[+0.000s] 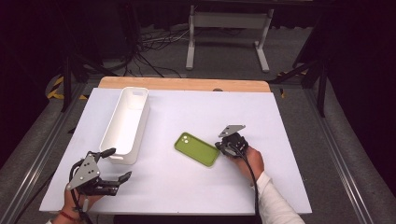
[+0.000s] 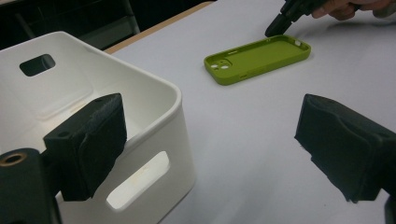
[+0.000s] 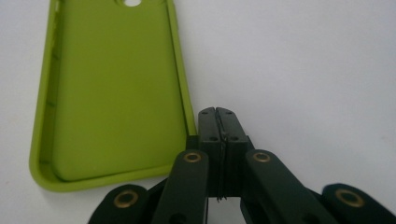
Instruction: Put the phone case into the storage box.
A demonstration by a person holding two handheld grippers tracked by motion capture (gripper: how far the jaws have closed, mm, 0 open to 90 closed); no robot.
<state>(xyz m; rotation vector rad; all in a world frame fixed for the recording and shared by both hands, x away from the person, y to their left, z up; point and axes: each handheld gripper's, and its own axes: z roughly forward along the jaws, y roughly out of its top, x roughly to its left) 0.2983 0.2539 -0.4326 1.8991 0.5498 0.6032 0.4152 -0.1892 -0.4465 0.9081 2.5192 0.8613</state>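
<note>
Work in hand: judged from the layout, getting the green case (image 1: 196, 149) into the white bin (image 1: 125, 125).
Done so far: nothing that shows; the case lies flat on the table (image 1: 187, 196), open side up, and the bin holds nothing.
Left to do: by my reading, all of it: grip the case, lift it, carry it to the bin, let go.
Case, place: right of the bin and well apart from it, its camera-hole end toward the bin's far end.
Right hand-held gripper (image 1: 223, 145): at the case's end away from the bin, jaws pressed flat together with nothing between them.
Right hand-held gripper, close up: in the right gripper view the closed tips (image 3: 217, 112) sit just beside the case's (image 3: 112, 88) long rim near its bottom corner; whether they touch the rim I cannot tell.
Left hand-held gripper (image 1: 119, 164): near the bin's near end, jaws spread wide, holding nothing.
Left hand-held gripper, close up: in its own view one pad (image 2: 88, 144) hangs in front of the bin's (image 2: 154, 135) near wall, and the case (image 2: 258, 58) lies well beyond the bin.
</note>
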